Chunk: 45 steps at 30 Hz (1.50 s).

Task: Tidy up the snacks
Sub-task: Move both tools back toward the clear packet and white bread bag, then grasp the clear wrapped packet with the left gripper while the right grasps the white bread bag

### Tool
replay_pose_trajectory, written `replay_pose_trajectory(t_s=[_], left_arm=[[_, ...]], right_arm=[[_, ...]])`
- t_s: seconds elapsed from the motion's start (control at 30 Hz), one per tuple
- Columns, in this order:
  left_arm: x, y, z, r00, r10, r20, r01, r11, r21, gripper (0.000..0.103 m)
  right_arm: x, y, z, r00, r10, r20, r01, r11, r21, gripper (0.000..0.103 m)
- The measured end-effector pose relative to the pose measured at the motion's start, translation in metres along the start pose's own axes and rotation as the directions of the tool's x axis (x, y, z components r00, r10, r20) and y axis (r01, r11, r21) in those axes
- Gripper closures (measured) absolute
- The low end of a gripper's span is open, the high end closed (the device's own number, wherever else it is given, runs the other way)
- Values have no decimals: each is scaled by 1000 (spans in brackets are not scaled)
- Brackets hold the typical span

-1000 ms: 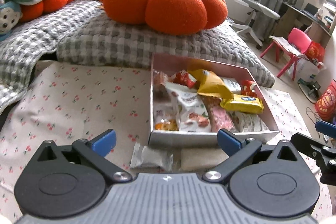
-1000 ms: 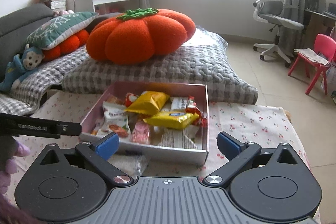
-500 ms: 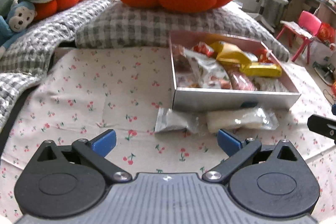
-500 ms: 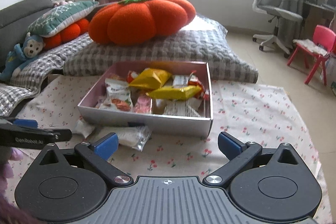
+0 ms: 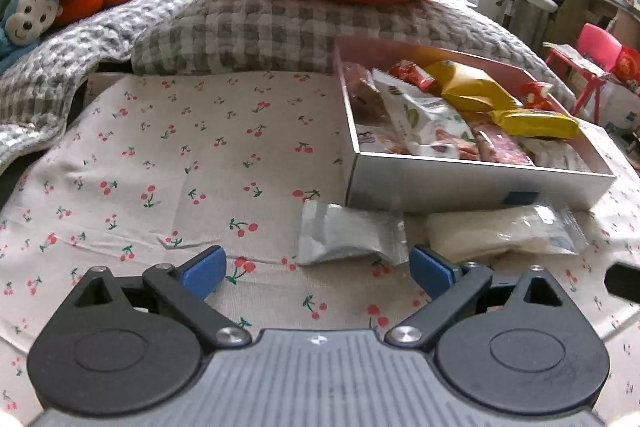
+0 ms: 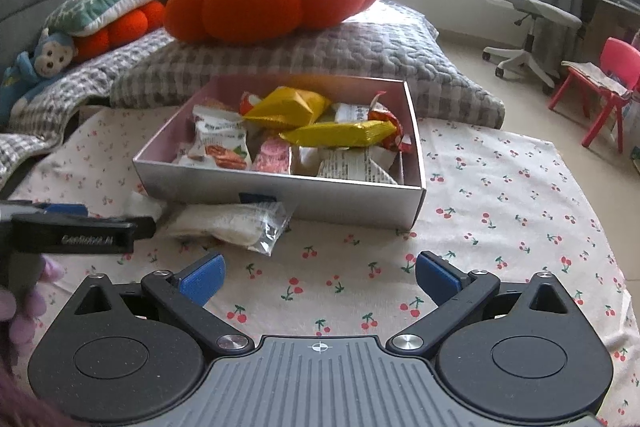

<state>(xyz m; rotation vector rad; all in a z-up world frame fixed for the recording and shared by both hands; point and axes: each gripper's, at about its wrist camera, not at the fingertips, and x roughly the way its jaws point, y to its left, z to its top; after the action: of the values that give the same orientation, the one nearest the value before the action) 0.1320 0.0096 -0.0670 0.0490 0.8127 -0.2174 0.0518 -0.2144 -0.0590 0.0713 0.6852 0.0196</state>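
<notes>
My left hand-held gripper (image 6: 80, 231) enters the right wrist view only as a black arm cut off by the left edge. Print on the packets in the box (image 6: 280, 193) is too small to read. The silver packet (image 5: 348, 237) shows no legible label. The box hides the clear packet's (image 6: 228, 223) far edge.
</notes>
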Motion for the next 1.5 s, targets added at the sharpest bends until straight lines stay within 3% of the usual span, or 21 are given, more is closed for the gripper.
replay_pose_trajectory(t_s=[0.1,0.3,0.53,0.9,1.3,1.5], left_arm=[[2,-1,0,1000,-11,12,11,1000,5,10],[1,-7,0,999,-28,42,26,998,54,28],[-1,-3,0,998,-38,51,33,996,78,61],[-10,7,1,998,-61,25,57,991,118,65],[-13,20,6,999,-44,-3,44,997,67,69],[-11,23,7,999,-49,-7,49,997,54,69]], right_arm=[[4,1,-3,1000,13,8,-13,1000,-11,1],[16,10,-10,999,43,6,-43,998,-53,1],[23,22,-16,998,64,-6,-64,992,-107,1],[31,37,-20,989,142,-46,-147,980,-132,1],[61,19,9,986,162,-31,-155,977,145,2],[66,23,13,991,135,-12,-133,982,133,16]])
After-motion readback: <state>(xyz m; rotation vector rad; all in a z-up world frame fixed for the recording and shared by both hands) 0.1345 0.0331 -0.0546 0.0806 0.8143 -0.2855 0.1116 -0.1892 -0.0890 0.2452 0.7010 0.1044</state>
